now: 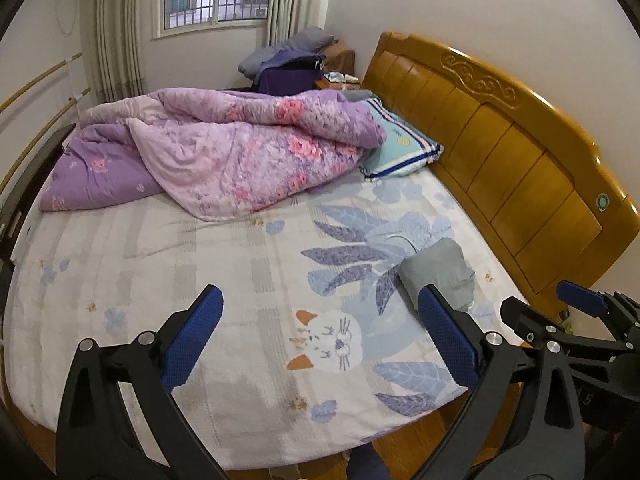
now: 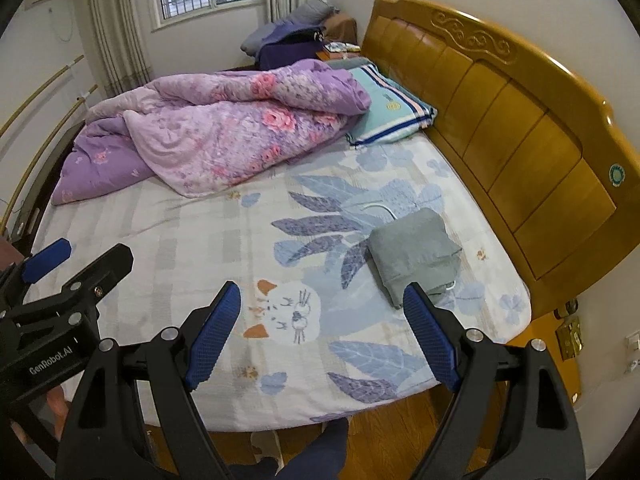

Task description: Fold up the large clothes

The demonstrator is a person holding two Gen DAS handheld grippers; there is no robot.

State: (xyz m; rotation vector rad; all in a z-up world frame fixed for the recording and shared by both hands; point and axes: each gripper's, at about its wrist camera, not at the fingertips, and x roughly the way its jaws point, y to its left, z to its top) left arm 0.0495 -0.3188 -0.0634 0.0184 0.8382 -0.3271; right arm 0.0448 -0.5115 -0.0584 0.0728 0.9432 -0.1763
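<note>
1. Both the left gripper (image 1: 320, 338) and the right gripper (image 2: 322, 332) are spread and empty above the bed (image 2: 168, 240).
2. The folded grey garment (image 2: 414, 246) lies just beyond the right gripper's right finger, near the headboard (image 2: 520, 120); a careless grab could undo its folds.
3. The quilt (image 2: 224, 132) lies well beyond, and nothing blocks the way.

The folded grey-green cloth bundle (image 1: 438, 266) loses its near corner behind the left gripper's blue ribbed pad (image 1: 448, 336) — in the right wrist view a blue pad (image 2: 430, 334) covers its near edge too. The striped teal pillow (image 1: 400, 148) slips under the rumpled purple floral quilt (image 1: 240, 152), far end hidden. The right gripper (image 1: 532, 304) is cut by the frame edge — its far finger too. The round green sticker (image 2: 617, 175) on the wooden headboard (image 2: 500, 92) is unreadable.
</note>
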